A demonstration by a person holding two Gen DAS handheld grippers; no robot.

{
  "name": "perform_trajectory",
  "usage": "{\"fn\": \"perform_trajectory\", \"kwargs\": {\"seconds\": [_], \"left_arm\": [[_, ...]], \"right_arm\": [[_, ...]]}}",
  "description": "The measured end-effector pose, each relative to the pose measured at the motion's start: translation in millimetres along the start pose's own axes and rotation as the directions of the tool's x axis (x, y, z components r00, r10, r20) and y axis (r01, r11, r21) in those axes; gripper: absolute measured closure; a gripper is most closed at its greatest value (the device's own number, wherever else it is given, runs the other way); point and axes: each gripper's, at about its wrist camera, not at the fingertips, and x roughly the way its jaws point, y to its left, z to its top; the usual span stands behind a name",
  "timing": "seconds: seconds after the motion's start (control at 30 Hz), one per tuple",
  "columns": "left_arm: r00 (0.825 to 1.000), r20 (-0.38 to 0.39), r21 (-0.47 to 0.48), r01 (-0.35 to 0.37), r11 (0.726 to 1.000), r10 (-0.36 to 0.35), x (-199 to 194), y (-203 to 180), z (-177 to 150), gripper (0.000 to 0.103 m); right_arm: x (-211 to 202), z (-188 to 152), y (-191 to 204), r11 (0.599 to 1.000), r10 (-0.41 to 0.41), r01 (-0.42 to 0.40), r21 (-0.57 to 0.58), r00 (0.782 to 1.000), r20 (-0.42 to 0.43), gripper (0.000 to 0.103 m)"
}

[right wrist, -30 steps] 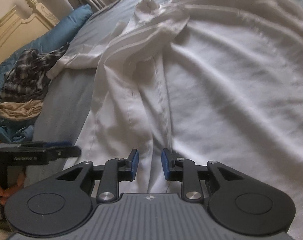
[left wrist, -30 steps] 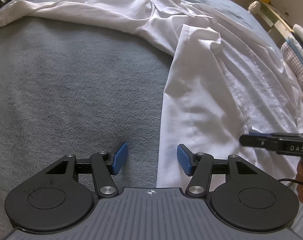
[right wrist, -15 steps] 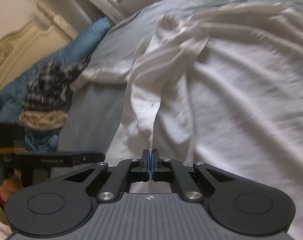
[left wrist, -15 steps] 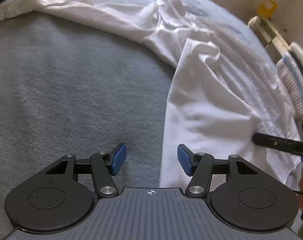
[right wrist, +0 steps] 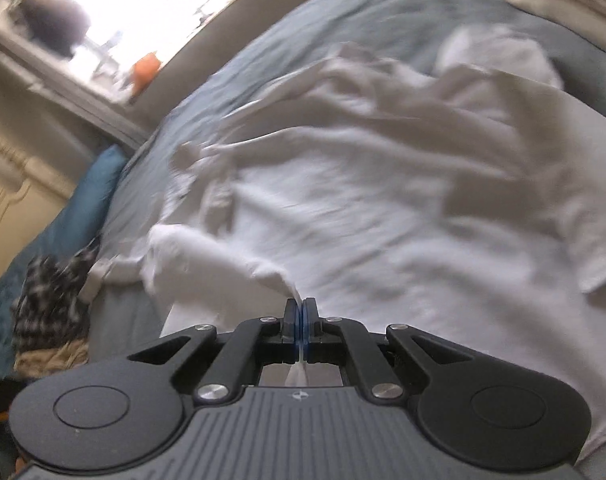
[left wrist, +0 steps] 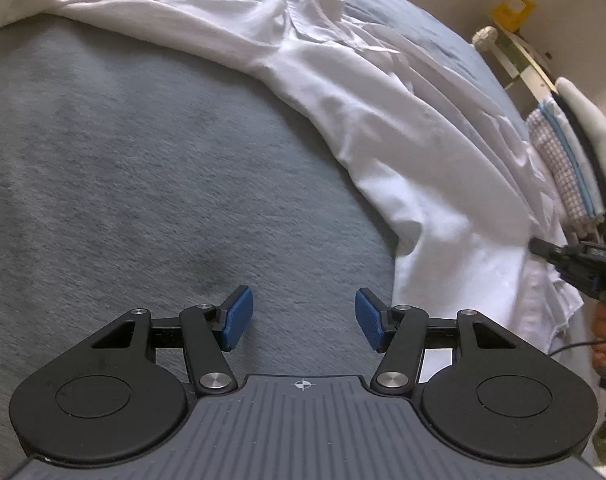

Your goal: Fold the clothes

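Note:
A white button shirt (left wrist: 387, 120) lies crumpled across a grey-blue bed cover (left wrist: 151, 168), its collar at the far end. In the right wrist view the same white shirt (right wrist: 383, 216) fills the frame, blurred. My right gripper (right wrist: 302, 312) is shut on a fold of the shirt's edge, with cloth pinched between the blue pads. It also shows at the right edge of the left wrist view as a black tool, the right gripper (left wrist: 543, 249), against the shirt. My left gripper (left wrist: 303, 320) hovers open over bare cover, just left of the shirt's hem.
Folded checked and blue cloths (left wrist: 571, 160) are stacked at the right past the bed. A dark plaid garment (right wrist: 51, 300) and a tan one (right wrist: 55, 356) lie heaped at the left by a teal pillow (right wrist: 91, 204). A cream headboard (right wrist: 7, 188) stands behind.
My right gripper went from open over the shirt to shut on its edge, then swung and pulled the cloth rightward. The shirt's near edge moved right, away from my still-open left gripper.

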Motion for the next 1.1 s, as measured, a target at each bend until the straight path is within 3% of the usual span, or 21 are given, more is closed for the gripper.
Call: {"fn": "perform_trajectory", "kwargs": {"seconds": [0.3, 0.47, 0.53, 0.67, 0.73, 0.8, 0.87, 1.0, 1.1], "left_arm": [[0.987, -0.1, 0.049, 0.129, 0.99, -0.124, 20, -28, -5, 0.046], [0.959, -0.193, 0.079, 0.228, 0.971, -0.209, 32, -52, -14, 0.046], [0.955, -0.219, 0.111, 0.228, 0.967, -0.2, 38, -63, -17, 0.046], [0.964, -0.225, 0.197, 0.185, 0.963, -0.14, 45, -86, -20, 0.048], [0.97, -0.219, 0.216, 0.156, 0.964, -0.108, 50, -93, -20, 0.055], [0.975, -0.207, 0.217, 0.131, 0.967, -0.086, 53, -92, -20, 0.087], [0.976, -0.203, 0.213, 0.124, 0.969, -0.08, 52, -86, -20, 0.102], [0.961, -0.221, 0.116, 0.193, 0.974, -0.164, 32, -55, -14, 0.103], [0.958, -0.225, 0.048, 0.196, 0.979, -0.18, 7, -20, -10, 0.103]], "right_arm": [[2, 9, -42, 0.996, -0.071, 0.07, 0.058, 0.997, 0.014, 0.102], [6, 7, -49, 0.995, -0.066, 0.067, 0.069, 0.998, -0.011, 0.101], [7, 5, -49, 0.996, -0.067, 0.068, 0.065, 0.998, -0.014, 0.101], [9, 5, -49, 0.996, -0.062, 0.064, 0.066, 0.998, -0.019, 0.101], [10, 5, -48, 0.996, -0.061, 0.063, 0.063, 0.998, -0.021, 0.101], [11, 5, -47, 0.996, -0.059, 0.06, 0.062, 0.998, -0.025, 0.101], [11, 4, -46, 0.997, -0.056, 0.058, 0.059, 0.998, -0.029, 0.101], [12, 0, -38, 0.998, -0.038, 0.041, 0.044, 0.998, -0.056, 0.101], [13, -5, -26, 1.0, -0.011, 0.012, 0.019, 0.995, -0.098, 0.101]]}}
